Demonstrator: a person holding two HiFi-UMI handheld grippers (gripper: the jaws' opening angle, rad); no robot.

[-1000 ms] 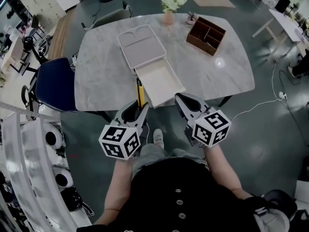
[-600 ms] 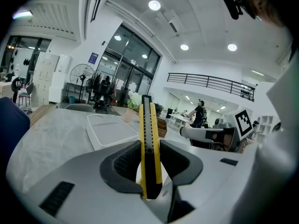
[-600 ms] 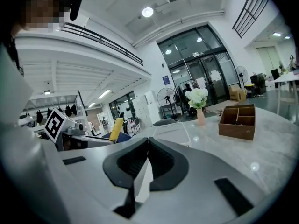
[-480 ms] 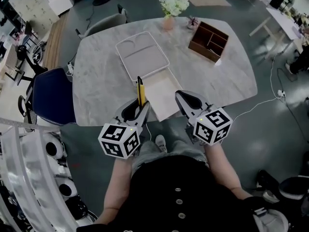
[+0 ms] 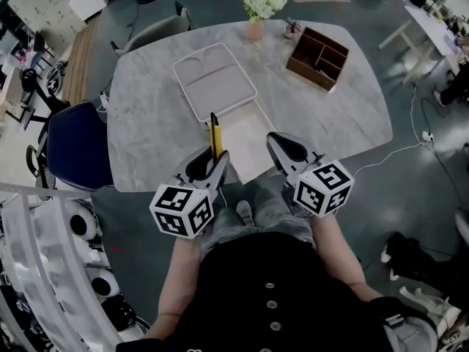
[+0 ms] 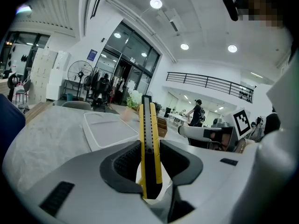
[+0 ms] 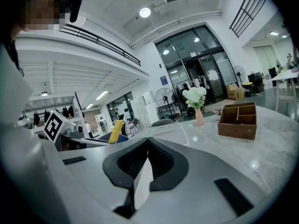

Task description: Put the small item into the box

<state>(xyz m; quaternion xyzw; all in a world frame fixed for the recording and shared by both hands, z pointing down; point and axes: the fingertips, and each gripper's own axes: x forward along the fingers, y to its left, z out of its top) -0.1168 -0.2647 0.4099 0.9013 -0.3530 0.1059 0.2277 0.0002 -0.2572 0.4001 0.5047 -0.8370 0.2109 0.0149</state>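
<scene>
**A:** Two grippers, one job. Which step is this?

**B:** Carrying, I'd say. The left gripper (image 6: 149, 149) has its jaws about half closed on the yellow-and-black utility knife (image 6: 148, 134), pinching its lower body so the knife stands up out of the jaws. The right gripper (image 7: 148, 143) has its jaws together with nothing held that I can make out.

**A:** And the box?

**B:** The shallow open white cardboard box (image 5: 253, 123) sits at the near edge of the grey marble table (image 5: 146, 123), just beyond and between both grippers. The knife is not in it yet.

**A:** So next?

**B:** Probably reach forward and right over the box, tip the knife flat, then let go.

**A:** Anything in the way?

**B:** Not much. The white rounded tray lid (image 5: 214, 81) lies just behind the box. The brown wooden divided organiser (image 5: 316, 57) and the pink vase of white flowers (image 5: 258, 9) are well apart from it.
</scene>
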